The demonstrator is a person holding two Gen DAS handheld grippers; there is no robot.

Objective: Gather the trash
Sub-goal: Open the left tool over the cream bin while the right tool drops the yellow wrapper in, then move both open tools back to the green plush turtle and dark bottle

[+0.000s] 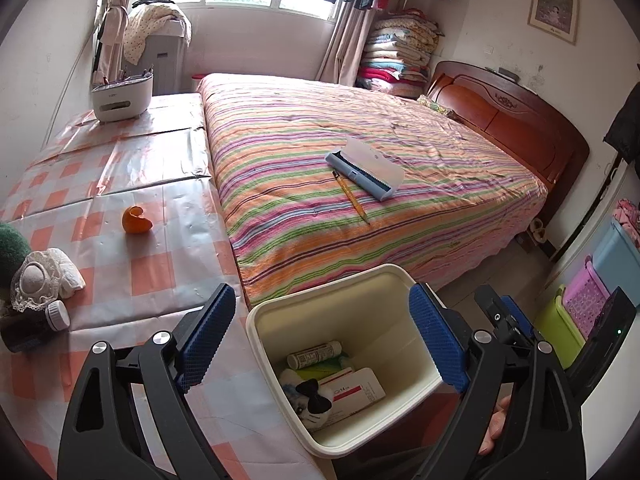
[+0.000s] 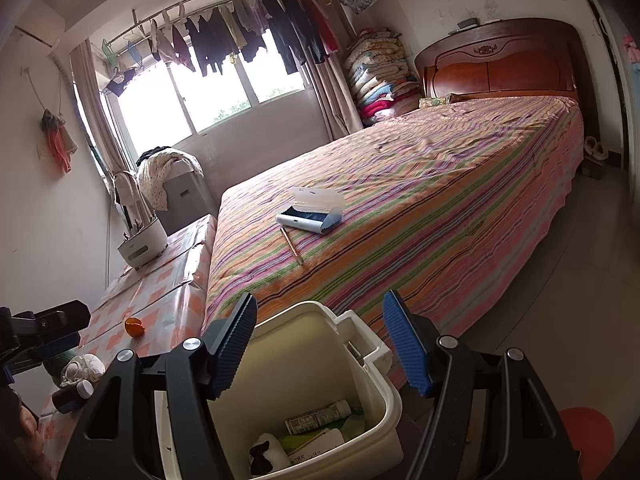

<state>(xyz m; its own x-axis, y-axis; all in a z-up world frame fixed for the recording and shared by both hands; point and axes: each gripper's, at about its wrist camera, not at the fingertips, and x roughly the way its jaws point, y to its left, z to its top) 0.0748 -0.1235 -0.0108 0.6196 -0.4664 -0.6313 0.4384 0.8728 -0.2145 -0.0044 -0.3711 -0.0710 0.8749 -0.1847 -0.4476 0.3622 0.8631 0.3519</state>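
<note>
Upright bin mouth faces upward.

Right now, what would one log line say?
left gripper: open, empty | right gripper: open | bin: holds trash | orange peel: on table

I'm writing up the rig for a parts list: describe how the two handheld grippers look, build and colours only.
Both are alike. The left gripper and right gripper have black plastic linkage arms with cut-out slots and round silver pivot bolts. Each finger ends in a flat blue pad, ribbed on its inner face. No cables, markings or sleeves show; only fingertips of a hand peek out behind the left gripper.
</note>
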